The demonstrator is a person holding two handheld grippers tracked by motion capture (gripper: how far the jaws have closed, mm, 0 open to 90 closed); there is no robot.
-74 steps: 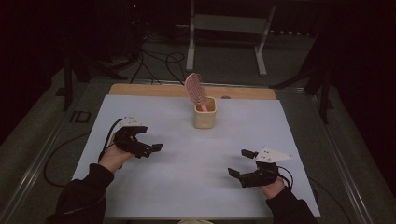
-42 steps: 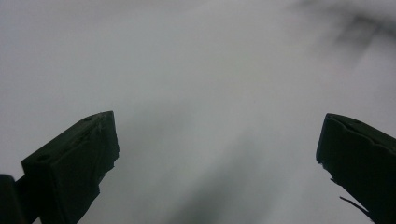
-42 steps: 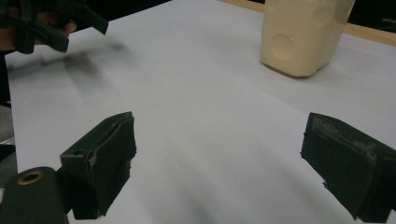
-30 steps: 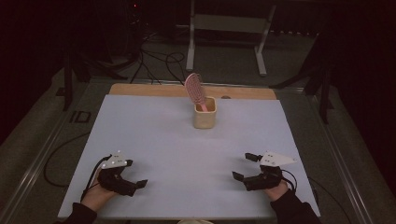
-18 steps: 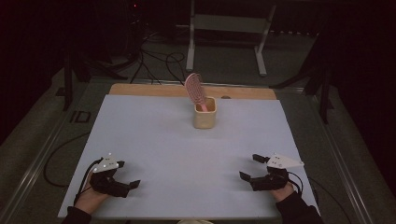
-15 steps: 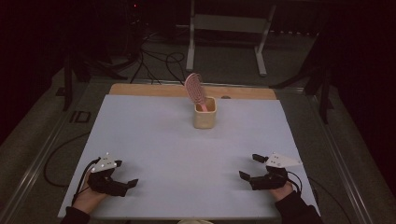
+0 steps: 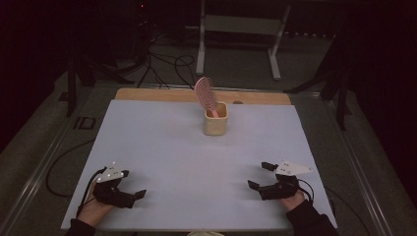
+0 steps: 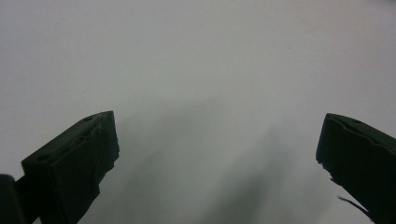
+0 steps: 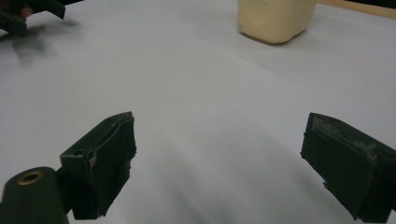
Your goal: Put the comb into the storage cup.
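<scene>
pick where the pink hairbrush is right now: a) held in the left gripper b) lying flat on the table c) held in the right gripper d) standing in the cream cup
d: the pink hairbrush stands handle down in the cream cup at the far side of the table, while both grippers sit open and empty near the front edge.

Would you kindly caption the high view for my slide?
Pink hairbrush standing in cream cup; both open grippers rest near table edge.
</scene>
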